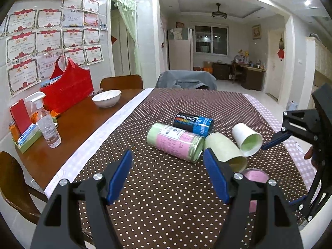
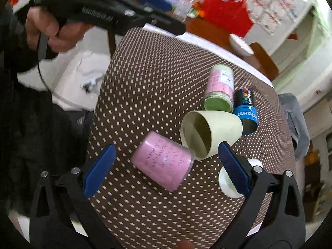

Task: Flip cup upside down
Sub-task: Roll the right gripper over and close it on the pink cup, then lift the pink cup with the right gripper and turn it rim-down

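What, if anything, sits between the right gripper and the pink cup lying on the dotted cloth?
Nothing visible. The right gripper is open, and the pink cup lies on its side on the dotted cloth directly between its fingers. The cream cup touches the pink cup's far end, beside the right finger, not in the approach path.

— How are your grippers set?
— My left gripper [image 1: 168, 174] has its blue fingers [image 1: 120, 176] spread wide, nothing between them. My right gripper [image 2: 166, 170] is spread wide too, tilted downward

— And your hand?
— My left hand [image 2: 49, 31] is wrapped round the left gripper's handle
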### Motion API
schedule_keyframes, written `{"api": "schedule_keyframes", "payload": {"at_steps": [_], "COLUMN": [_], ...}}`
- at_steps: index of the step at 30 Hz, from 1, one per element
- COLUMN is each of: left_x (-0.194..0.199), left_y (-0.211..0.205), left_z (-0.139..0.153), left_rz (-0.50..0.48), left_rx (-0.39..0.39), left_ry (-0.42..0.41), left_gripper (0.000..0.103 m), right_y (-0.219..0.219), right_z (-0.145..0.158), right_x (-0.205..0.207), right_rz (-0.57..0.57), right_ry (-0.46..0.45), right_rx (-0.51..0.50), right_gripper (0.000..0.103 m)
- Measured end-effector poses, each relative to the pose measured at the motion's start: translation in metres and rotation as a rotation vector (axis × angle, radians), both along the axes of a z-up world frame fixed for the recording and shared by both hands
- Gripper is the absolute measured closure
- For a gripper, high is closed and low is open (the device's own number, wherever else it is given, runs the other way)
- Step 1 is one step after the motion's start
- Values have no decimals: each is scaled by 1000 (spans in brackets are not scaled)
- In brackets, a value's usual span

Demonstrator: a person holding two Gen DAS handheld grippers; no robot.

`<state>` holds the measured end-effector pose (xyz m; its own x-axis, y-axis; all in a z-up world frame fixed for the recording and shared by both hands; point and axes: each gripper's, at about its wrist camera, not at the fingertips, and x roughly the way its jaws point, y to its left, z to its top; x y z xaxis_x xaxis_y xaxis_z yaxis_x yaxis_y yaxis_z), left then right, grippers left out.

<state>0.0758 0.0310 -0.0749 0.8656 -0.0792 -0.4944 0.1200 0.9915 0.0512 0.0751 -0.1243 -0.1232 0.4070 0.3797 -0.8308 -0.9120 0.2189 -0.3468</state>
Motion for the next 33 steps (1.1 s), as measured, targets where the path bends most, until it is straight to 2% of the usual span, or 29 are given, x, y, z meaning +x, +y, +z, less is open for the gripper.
{"api": "schedule_keyframes", "payload": {"at_steps": [7,14,20,25,27,28,30,33], "left_x": [16,28,35,41,43,45,45,46], "left_y": [0,1,6,8,8,8,7,5], "left_z": [-11,-20,-28,-34,-36,-36,-38,-41], "left_rz": [22,55,83,83,80,79,72,58], "left_rx": [12,14,3,-5,-6,-6,-7,-7], "left_ry": [50,92,120,142,144,145,148,152], "left_gripper": [32,32,32,32,32,32,32,32], "right_y": [17,31,38,41,42,42,42,42], "right_z": [-13,-32,-55,-65,-68,-70,-75,-71], "right_x": [4,0,-3,-8,-8,-8,-7,-2], "right_rz": [191,351,446,497,501,500,482,410], "right_ry": [35,54,-23,-64,-72,-69,-71,-42], "right_rx": [-203,-366,-508,-574,-596,-604,-625,-595], "right_gripper": [6,17,22,22,25,31,39,40]}}
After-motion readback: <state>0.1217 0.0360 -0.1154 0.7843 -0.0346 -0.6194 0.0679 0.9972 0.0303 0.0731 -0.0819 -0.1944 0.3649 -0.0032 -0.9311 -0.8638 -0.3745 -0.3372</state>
